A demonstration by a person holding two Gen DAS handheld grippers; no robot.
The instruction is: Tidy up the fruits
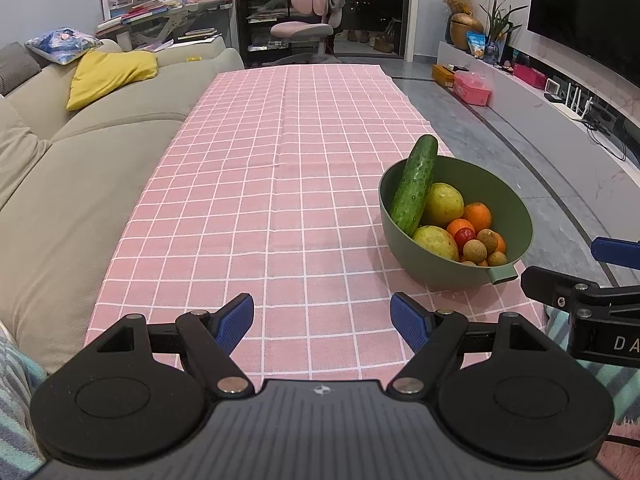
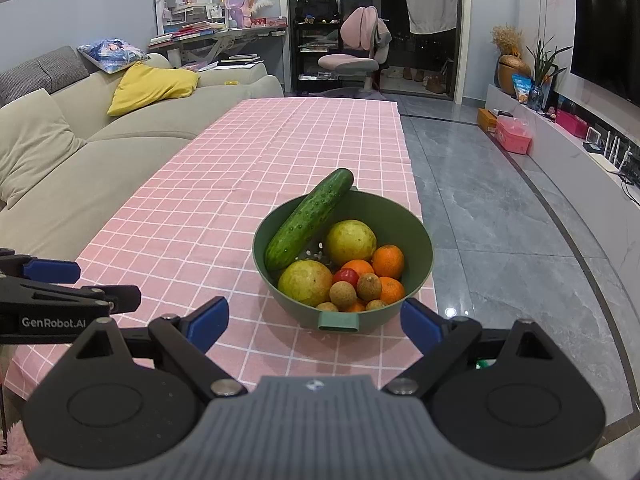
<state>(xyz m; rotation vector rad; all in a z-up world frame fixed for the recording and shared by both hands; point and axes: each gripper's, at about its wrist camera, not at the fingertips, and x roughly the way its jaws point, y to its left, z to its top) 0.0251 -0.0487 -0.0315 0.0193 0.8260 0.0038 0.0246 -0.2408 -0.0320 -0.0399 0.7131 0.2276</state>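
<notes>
Blue-padded left tongs [image 1: 322, 322] wide, empty | right tongs [image 2: 314, 322] wide, empty, near bowl [image 2: 420, 276]

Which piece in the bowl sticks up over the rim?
The cucumber: long, dark green, leaning on the green bowl edge; the rest sit below it.

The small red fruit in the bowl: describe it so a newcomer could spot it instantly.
On the pink checked tablecloth stands a green bowl piled with produce. Near the pile's middle sits the small red fruit, wedged among oranges and brown lychees. It is the only glossy red piece there.
</notes>
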